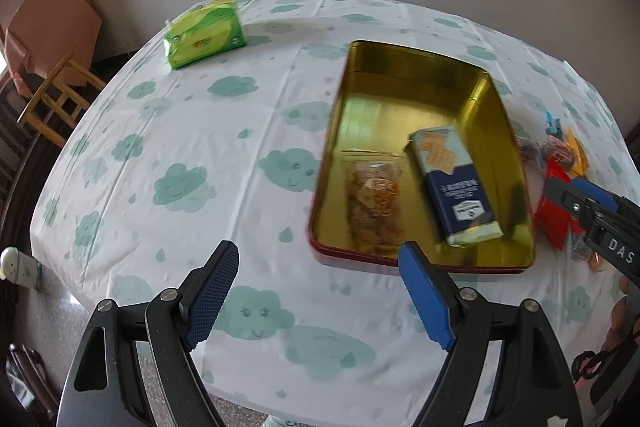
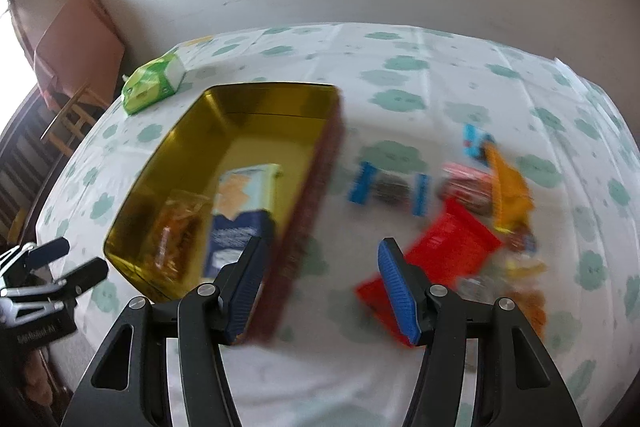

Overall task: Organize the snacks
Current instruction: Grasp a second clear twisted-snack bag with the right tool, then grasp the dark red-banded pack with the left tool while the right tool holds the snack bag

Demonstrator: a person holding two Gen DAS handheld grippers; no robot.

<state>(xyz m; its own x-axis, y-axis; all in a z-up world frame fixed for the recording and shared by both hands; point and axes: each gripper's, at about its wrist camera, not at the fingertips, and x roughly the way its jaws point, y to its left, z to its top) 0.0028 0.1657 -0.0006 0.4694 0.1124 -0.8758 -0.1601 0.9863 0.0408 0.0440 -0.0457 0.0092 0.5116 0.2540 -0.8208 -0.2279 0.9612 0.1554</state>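
Cloud-print tablecloth (image 1: 200, 131) | gold tin (image 1: 404, 67): two snacks | tissue pack (image 1: 204, 33): one

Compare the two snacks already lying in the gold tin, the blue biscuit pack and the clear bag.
The blue biscuit pack is opaque, boxy and printed; the clear bag is see-through, soft and shows brownish pieces. The pack lies toward the tin's right wall, the bag to its left. Both lie flat at the tin's near end, apart from each other.
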